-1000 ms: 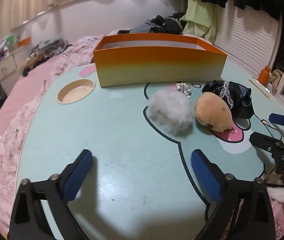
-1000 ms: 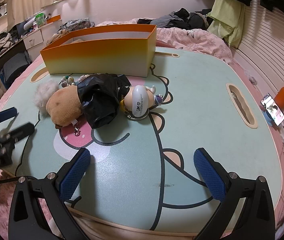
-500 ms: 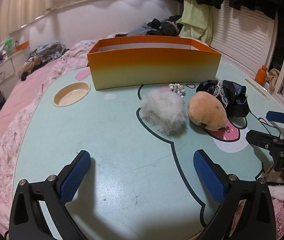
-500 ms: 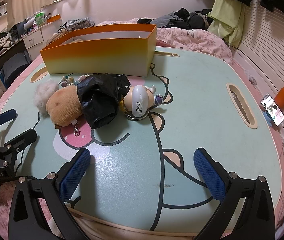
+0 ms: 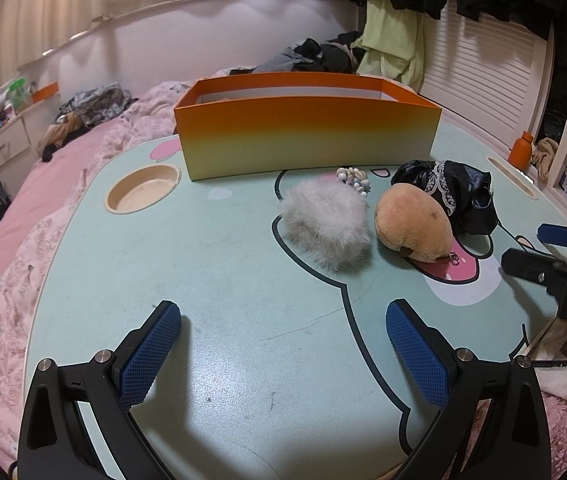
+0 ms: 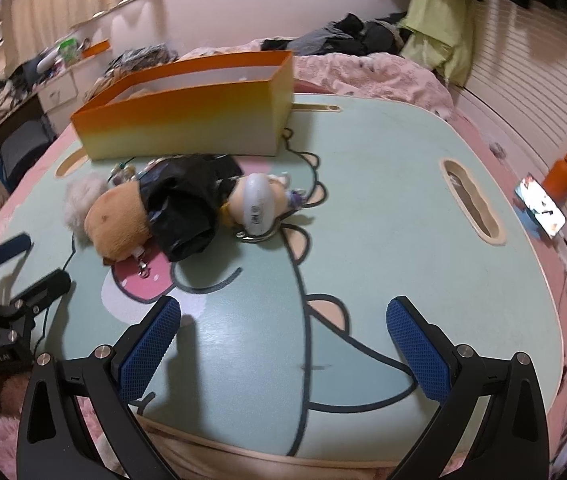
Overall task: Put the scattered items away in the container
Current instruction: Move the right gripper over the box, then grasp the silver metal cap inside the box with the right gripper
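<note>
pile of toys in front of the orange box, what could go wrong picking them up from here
The tan plush, black bag and white figure touch, so grabbing one may drag another. The bead bracelet is half hidden behind the grey pompom, easy to miss. Both grippers, left gripper and right gripper, could collide converging there.

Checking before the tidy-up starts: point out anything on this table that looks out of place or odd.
Five loose items sit bunched outside the orange box: a grey fur pompom, a tan plush, a bead bracelet, a crumpled black lace-trimmed bag partly draped over the plush, and a white figure keychain lying on its side. Nothing looks spilled or broken.
</note>
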Tool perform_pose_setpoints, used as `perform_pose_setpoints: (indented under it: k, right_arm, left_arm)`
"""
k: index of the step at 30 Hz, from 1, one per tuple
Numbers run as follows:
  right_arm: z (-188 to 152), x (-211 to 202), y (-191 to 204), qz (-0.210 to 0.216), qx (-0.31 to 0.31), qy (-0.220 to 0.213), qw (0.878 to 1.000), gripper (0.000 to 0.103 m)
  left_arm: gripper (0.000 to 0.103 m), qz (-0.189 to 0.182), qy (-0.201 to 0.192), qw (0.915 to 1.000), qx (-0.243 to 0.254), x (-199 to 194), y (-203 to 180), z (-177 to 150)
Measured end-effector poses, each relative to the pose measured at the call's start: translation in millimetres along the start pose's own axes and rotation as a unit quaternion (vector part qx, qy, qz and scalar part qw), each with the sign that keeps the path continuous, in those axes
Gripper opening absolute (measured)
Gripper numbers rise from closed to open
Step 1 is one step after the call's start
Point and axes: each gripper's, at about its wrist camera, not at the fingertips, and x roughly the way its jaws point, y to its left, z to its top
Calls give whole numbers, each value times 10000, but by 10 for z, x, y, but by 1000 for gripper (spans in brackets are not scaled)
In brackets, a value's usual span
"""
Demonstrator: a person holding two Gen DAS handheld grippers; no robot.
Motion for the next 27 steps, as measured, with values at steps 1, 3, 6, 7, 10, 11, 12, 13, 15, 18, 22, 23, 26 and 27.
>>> perform_pose_setpoints:
  k: [1,3,6,7,10,11,12,13,15,18,22,23,26,27]
  right_arm:
    - [18,2,-22,-51,40,49,10000,103]
    - [73,-26,-74,-187,89,77,9998,103]
    - [260,-185,-130,-265,118,-175,9994,101]
    - [364,-271,-146,-239,132,-311,9991,101]
    - [790,-484,-145,105,142,-636,9978,101]
    - [927,-504,-128,267,131,-632,9976,101]
    - [1076,-506,-106,417,119,-598,9973,101]
    - [1225,-493,-78,525,99,-564,9970,101]
    - [1510,-432,38,514,-66,-566,9971,101]
    - [1785,-260,200,585,-282,-498,9966,93]
    - [2045,139,256,631,-191,-19,9978,70]
    - [2092,246,243,604,-109,138,9980,65]
    - [2175,498,267,579,-70,454,9973,59]
    - [2191,571,303,526,-119,541,9971,58]
  left_arm:
    - [102,-1,-1,10000,1,0,0,-1]
    - [102,-2,-3,10000,1,0,0,-2]
    - [102,0,-2,10000,0,0,-2,-4]
    - [102,0,-2,10000,0,0,-2,-5]
    - [102,0,-1,10000,0,1,-2,-8]
    - [102,-1,-2,10000,-1,1,-1,-9]
    - [102,-1,-3,10000,-1,1,-1,-10]
    - [102,-2,-3,10000,0,0,-2,-10]
    - [102,-2,-3,10000,1,1,-1,-11]
    - [102,-6,-7,10000,0,0,-2,-13]
    - [102,-5,-6,10000,5,8,-5,-5]
    - [102,-5,-7,10000,6,8,-4,-5]
    - [102,-8,-9,10000,6,10,-4,-8]
    - [102,-8,-9,10000,5,9,-4,-9]
